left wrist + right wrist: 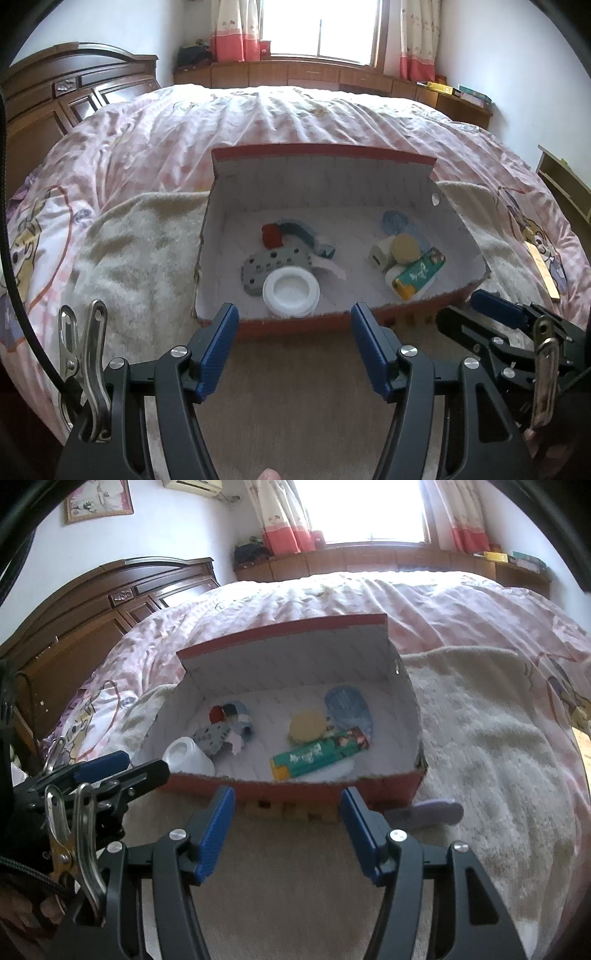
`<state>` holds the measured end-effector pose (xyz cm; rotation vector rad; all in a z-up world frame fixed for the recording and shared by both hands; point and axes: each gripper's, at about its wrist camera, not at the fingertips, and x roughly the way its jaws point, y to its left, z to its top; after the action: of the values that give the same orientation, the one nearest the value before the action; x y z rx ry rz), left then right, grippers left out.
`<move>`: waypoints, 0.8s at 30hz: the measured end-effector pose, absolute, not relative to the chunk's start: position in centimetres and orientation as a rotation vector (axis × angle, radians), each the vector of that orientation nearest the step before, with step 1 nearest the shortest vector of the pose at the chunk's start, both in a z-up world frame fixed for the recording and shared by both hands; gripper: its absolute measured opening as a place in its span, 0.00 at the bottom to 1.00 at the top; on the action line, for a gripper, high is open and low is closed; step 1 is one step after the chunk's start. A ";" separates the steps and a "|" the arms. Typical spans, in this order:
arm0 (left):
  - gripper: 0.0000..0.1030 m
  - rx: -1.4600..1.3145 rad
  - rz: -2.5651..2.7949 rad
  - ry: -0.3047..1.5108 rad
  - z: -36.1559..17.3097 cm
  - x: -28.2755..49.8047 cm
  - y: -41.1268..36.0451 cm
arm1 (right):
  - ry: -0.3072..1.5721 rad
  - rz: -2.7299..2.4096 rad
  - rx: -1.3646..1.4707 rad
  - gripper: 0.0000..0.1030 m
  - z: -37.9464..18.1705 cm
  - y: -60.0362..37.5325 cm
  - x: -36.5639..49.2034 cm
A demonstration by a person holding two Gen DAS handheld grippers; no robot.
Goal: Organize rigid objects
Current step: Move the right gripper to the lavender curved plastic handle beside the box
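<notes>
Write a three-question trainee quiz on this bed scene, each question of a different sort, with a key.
1. True or false: the left tongs grip the white jar.
2. Which object lies outside the red box, on the blanket by its right corner?
A. green tube
B. lilac object
C. yellow disc
3. Fill in: the green tube lies ___ the box.

Key
1. False: both tongs, left and right, stand open and empty before the box.
2. B, the lilac object.
3. inside

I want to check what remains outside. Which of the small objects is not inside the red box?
The pale purple object lies on the cream blanket beside the red box, near its front right corner. All the others lie inside.
</notes>
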<state>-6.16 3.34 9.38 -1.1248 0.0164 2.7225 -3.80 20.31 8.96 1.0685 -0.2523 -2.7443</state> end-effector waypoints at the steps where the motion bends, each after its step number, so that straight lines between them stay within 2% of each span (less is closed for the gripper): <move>1: 0.62 -1.132 2.720 0.014 9.1 -5.9 3.3 | -0.252 -2.744 1.074 0.61 8.8 20.4 -3.6; 21: 0.62 -1.259 2.674 -0.028 4.9 -4.1 1.9 | -0.267 -2.766 1.223 0.62 5.1 24.0 -0.9; 22: 0.62 -1.262 2.673 -0.030 4.8 -4.2 1.8 | -0.266 -2.768 1.221 0.63 5.1 24.1 -0.9; 24: 0.62 -1.269 2.672 -0.036 4.6 -4.2 1.8 | -0.256 -2.783 1.217 0.72 5.1 24.3 -1.0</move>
<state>-4.20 1.80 4.62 -1.2689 -0.0360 2.6719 -1.01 24.27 5.12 1.2174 -0.2556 -2.7830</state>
